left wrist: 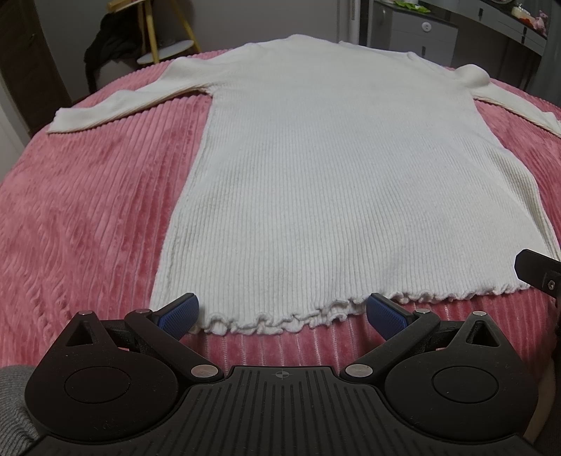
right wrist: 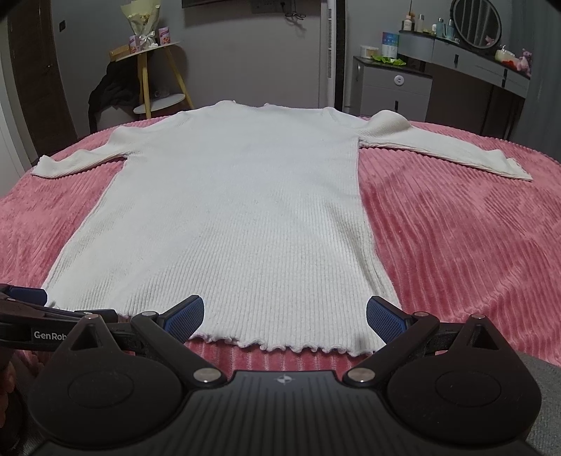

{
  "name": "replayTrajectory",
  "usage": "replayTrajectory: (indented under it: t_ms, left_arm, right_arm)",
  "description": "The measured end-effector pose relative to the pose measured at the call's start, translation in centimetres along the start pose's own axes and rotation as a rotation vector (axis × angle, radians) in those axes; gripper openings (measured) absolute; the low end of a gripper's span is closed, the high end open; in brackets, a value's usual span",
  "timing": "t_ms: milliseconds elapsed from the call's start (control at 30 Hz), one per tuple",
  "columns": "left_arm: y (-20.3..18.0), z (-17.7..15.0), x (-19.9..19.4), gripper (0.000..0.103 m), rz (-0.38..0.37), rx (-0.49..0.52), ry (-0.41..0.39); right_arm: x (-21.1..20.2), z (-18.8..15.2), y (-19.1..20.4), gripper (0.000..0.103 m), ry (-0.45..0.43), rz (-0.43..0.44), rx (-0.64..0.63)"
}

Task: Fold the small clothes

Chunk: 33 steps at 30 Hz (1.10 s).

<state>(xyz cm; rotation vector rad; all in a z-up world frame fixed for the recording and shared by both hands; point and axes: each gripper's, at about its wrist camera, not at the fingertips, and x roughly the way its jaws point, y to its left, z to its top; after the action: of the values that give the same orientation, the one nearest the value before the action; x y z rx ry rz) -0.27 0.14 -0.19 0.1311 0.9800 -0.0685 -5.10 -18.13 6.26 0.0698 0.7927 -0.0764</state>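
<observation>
Spread flat on a bed with a pink ribbed blanket (left wrist: 87,210): a white ribbed long-sleeved top (left wrist: 333,175), back or front up cannot be told, neckline at the far end, frilled hem (left wrist: 280,321) nearest the cameras. Both sleeves stretched out sideways, the left sleeve (left wrist: 119,105) lying straight toward the blanket's left edge, the right sleeve (right wrist: 448,151) angled out over the pink on the other side, with a small raised bump of fabric at the right shoulder (right wrist: 389,121). Poised low at the hem's left portion, the left gripper (left wrist: 282,312), jaws spread wide, blue pads (left wrist: 178,314) level with the frilled edge, one pad over the top's near left corner, nothing between them. Poised at the hem's right portion, the right gripper (right wrist: 284,312), jaws likewise spread wide and empty, blue pads (right wrist: 384,315) overlapping the bottom of the fabric from this angle; real contact cannot be told. Seen at the lower left of the right wrist view, part of the left gripper, just beside the top's left corner. Behind the bed, against a grey wall: a yellow-legged stand (right wrist: 154,70) with dark clothing draped beside it, a grey drawer unit (right wrist: 389,87), and a dressing table with a round mirror (right wrist: 477,24).
</observation>
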Motion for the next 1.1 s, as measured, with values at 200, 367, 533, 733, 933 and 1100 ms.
replayTrajectory:
  t_ms: [200,367,533,733,933,1100]
  left_arm:
    - [-0.3,0.2,0.2,0.103,0.003,0.003,0.01]
    - [-0.4,0.8,-0.2,0.103,-0.009,-0.008,0.024]
    - [-0.5,3.3,-0.4,0.103,0.011,-0.004,-0.006]
    - [-0.8,9.8,1.2,0.103,0.001,-0.081,-0.078]
    - [-2.2,15.4,6.2,0.103,0.025,-0.132,-0.114]
    - [-2.2,16.6,10.5,0.103,0.054,-0.208,-0.083]
  right_arm:
    - [-0.1,0.0,0.0,0.099,-0.012,0.031,0.003]
    - [0.0,0.4,-0.7,0.099,-0.012,0.14,0.04]
    - [1.7,2.4,-2.4,0.099,0.03,0.212,0.14]
    - [8.0,5.3,-6.9,0.099,0.187,0.39,0.396]
    - [12.7,3.8,-11.6,0.099,0.221,0.535,0.66]
    - [14.7,3.3,-13.2,0.099,0.264,0.638,0.745]
